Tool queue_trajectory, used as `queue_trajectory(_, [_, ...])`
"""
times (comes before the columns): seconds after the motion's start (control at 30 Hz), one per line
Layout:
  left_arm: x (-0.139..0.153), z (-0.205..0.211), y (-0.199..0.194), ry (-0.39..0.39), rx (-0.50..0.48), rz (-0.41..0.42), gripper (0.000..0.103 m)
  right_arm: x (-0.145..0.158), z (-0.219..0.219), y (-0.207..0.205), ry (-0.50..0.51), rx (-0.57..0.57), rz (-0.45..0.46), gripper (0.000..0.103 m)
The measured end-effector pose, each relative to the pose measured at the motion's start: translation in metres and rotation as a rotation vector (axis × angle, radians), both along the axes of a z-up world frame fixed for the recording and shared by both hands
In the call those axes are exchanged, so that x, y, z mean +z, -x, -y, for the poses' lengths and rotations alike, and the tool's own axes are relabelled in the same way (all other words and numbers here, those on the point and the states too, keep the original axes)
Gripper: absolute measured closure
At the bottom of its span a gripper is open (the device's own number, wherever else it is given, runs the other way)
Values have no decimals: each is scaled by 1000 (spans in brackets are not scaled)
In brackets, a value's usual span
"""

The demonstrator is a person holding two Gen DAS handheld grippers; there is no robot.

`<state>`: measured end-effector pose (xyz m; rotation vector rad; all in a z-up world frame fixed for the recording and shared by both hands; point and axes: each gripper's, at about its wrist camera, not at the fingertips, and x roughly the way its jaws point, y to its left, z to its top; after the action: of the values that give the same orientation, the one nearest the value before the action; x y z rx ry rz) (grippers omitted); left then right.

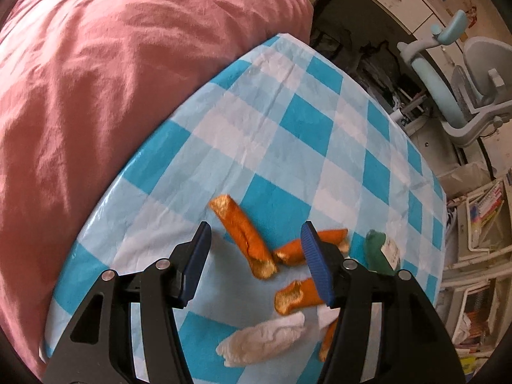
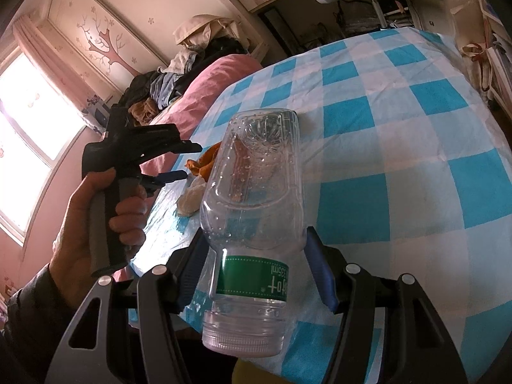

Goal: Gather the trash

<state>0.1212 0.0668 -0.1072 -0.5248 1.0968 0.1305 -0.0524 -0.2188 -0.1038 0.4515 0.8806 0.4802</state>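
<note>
In the left wrist view, the left hand-held gripper is hovering half-open and empty over the tabletop, straddling orange peels; 5 peel pieces, 1 crumpled tissue below. In the right wrist view, the right hand-held gripper is clamping 1 plastic bottle, cap toward the camera, likely for carrying away.

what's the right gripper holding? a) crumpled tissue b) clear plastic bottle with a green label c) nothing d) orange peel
b: in the right wrist view the right gripper has its pads against a clear plastic bottle with a green label, held cap toward the camera.
</note>
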Motion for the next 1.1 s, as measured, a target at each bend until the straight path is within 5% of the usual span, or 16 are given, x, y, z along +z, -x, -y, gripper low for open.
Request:
queue_trajectory(0.13, [0,4,-3,-35,3,-5,50,-1,0,-3,-4,5,-4,44])
queue_trajectory(0.23, [0,4,-4,-68,-2,-9,65,0,-1,-4,-3,6,-2,44])
queue_trajectory(0.27, [-1,3,-3,-69,-6,-9,79,0,0,-4,-5,6,-2,44])
queue_trajectory(0.37, [-3,-3,-1,-60,-26,-6,88,0,-1,-4,-10,6,-4,44])
queue_trajectory(0.7, [9,-18,20,14,-80,43,90,6,-3,2,-36,6,7,44])
queue_trajectory(1.1, [69,-5,90,-115,-159,212,90,24,-11,21,-75,51,81,44])
